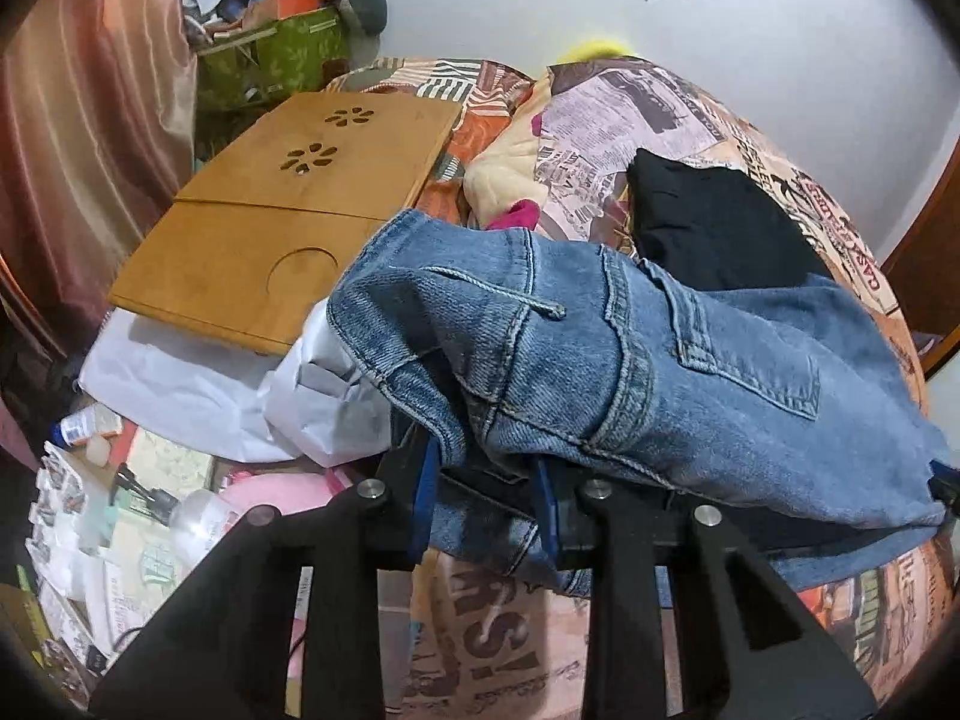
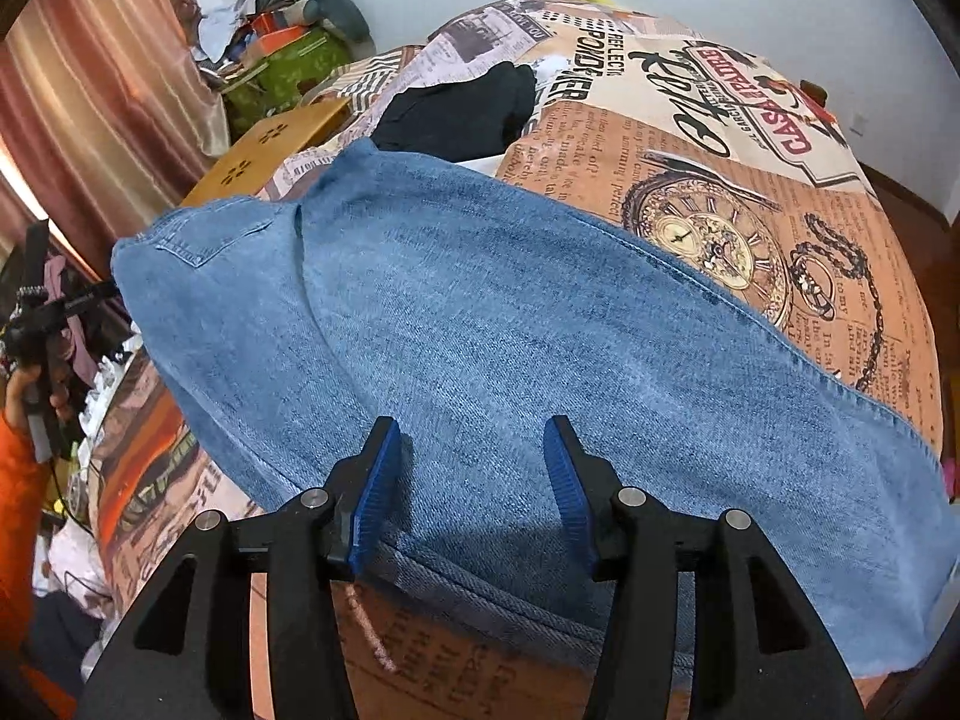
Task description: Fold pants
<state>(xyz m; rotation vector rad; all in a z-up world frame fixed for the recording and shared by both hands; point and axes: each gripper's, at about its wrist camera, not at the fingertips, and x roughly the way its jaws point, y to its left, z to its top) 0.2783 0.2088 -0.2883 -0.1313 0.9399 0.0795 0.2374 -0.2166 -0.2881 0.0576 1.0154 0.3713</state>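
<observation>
Denim jeans (image 2: 510, 324) spread flat across printed bedspread (image 2: 750, 192), legs seemingly laid together lengthwise. Left gripper (image 1: 486, 498) at waist end, jaws part-closed around bunched waistband, lifted. Right gripper (image 2: 474, 480) over near edge, jaws wide, holding nothing. Crosswise folds remain.

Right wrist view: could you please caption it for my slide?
Open right gripper poised over jeans spread on the printed bedspread.

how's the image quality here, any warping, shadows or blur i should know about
Left wrist view: heavy fisheye bending, dark corners, jeans sharp, left claw partly buried in denim. Right wrist view: same curvature bulging the bedspread, right claw casting a soft shadow on the jeans, bright window glare at the left edge.
</observation>
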